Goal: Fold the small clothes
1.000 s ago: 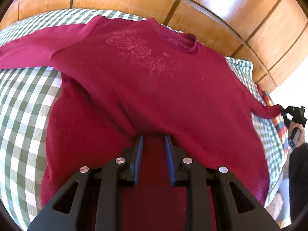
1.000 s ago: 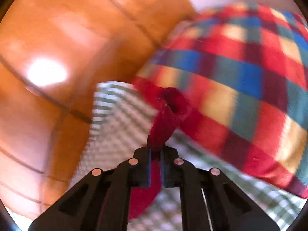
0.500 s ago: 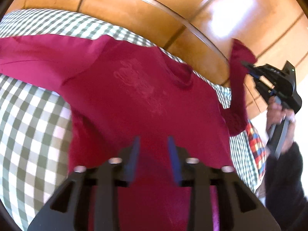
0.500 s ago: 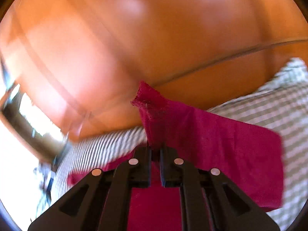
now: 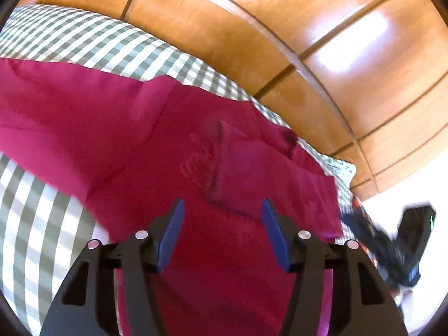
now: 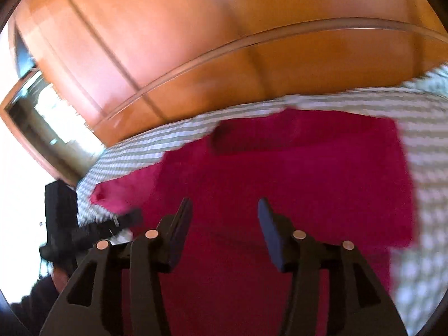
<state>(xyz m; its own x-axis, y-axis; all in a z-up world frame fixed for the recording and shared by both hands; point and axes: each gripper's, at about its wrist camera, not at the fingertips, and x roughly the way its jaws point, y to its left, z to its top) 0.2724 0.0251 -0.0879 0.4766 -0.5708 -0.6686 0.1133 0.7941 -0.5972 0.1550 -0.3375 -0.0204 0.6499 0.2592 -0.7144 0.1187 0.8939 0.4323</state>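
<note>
A crimson long-sleeved top (image 5: 156,145) with a tone-on-tone rose print lies on the green-checked bedspread (image 5: 84,42). Its right sleeve (image 5: 268,168) is folded across the chest; the left sleeve (image 5: 56,103) stretches out to the left. My left gripper (image 5: 222,224) is open and empty, low over the top's lower body. My right gripper (image 6: 221,224) is open and empty over the same top (image 6: 308,173). The right gripper also shows in the left wrist view (image 5: 392,246), blurred at the right.
A glossy wooden headboard or wall panel (image 5: 308,42) runs behind the bed and also shows in the right wrist view (image 6: 224,28). A plaid cloth (image 5: 359,210) peeks out at the bed's right edge. The other gripper (image 6: 64,224) and a hand show at the left of the right wrist view.
My right gripper carried the right sleeve up and over, laid it across the chest, and opened. My left gripper opened wider and moved closer over the top.
</note>
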